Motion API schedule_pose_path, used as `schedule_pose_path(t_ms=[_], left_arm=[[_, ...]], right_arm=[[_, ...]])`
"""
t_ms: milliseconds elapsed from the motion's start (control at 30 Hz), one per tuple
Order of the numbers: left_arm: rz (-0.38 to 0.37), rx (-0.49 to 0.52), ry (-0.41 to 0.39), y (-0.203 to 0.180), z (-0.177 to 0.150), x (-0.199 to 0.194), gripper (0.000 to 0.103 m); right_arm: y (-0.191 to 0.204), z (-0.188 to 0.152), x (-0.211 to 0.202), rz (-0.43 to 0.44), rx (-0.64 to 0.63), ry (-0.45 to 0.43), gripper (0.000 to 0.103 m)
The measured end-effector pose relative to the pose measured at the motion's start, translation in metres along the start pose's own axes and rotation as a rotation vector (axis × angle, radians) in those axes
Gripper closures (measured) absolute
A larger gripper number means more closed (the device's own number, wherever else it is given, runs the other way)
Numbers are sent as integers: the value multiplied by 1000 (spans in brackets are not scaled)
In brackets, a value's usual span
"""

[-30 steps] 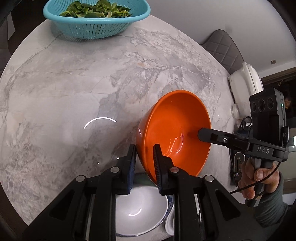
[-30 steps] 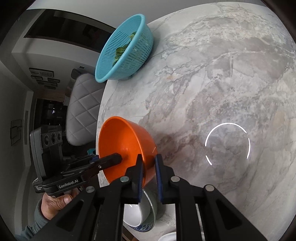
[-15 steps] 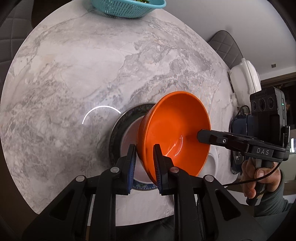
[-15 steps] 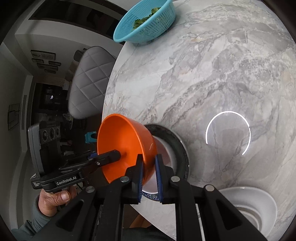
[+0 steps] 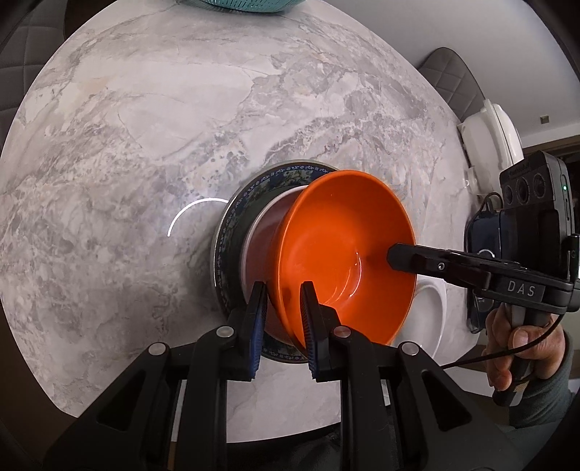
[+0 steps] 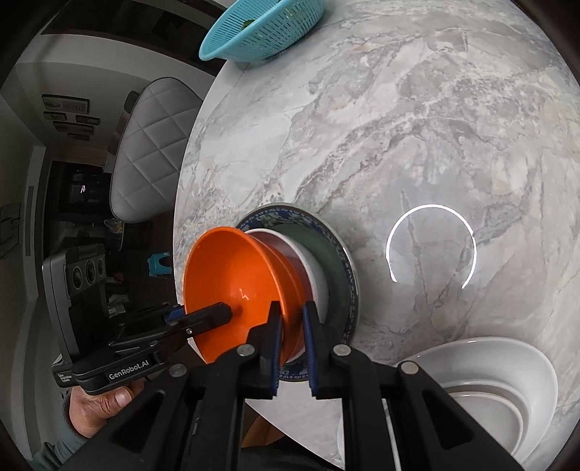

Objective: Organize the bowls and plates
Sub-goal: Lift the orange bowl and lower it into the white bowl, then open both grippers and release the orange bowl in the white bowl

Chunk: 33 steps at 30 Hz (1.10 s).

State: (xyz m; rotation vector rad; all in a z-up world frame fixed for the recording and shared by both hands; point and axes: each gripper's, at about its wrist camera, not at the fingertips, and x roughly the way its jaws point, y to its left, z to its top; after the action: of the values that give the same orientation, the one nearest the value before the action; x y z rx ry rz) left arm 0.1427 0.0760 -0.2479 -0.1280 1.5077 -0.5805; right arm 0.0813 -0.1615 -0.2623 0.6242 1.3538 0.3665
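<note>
An orange bowl [image 5: 344,253] is held between two handheld grippers above a round grey marble table [image 5: 145,126]. The left gripper [image 5: 284,315] pinches one side of the bowl's rim between its nearly closed blue-padded fingers [image 5: 258,319]; the right gripper [image 6: 291,326] clamps the opposite side the same way. The bowl sits low inside a white bowl [image 6: 315,268], which rests on a dark plate with a blue patterned rim [image 5: 232,232]; whether the two bowls touch is unclear. A stack of white bowls [image 6: 500,384] sits just beside the plate. A teal colander [image 6: 261,29] stands at the far table edge.
</note>
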Motion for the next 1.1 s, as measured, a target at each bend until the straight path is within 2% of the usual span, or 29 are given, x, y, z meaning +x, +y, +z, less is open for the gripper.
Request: schedule_pose_path(t_ms=[400, 500, 567, 600, 633, 667, 800, 967, 1067, 1100], left_arm=[[6, -11, -46, 0, 0, -2, 82], [-33, -34, -65, 2, -3, -7, 70], [-52, -28, -84, -2, -3, -11, 49], [-39, -16, -92, -5, -3, -13, 42], [-9, -2, -95, -8, -3, -14, 28], [14, 9, -93, -11, -3, -13, 26], [22, 9, -94, -9, -3, -14, 26], [16, -23, -153, 5, -8, -30, 26], [19, -73, -191, 28, -13, -39, 26], [9, -93, -195, 37, -15, -40, 26]], right_arm=[[0, 5, 8, -42, -27, 16, 92], [0, 6, 9, -53, -30, 21, 92], [-2, 6, 10, -53, -27, 24, 92], [-2, 6, 11, -52, -26, 26, 92], [-1, 7, 12, -54, -30, 28, 92], [0, 7, 12, -60, -35, 30, 92], [3, 8, 14, -77, -50, 33, 92], [6, 7, 7, -64, -63, 14, 92], [9, 7, -11, -4, -89, -42, 88], [7, 7, -18, 23, -98, -63, 76]])
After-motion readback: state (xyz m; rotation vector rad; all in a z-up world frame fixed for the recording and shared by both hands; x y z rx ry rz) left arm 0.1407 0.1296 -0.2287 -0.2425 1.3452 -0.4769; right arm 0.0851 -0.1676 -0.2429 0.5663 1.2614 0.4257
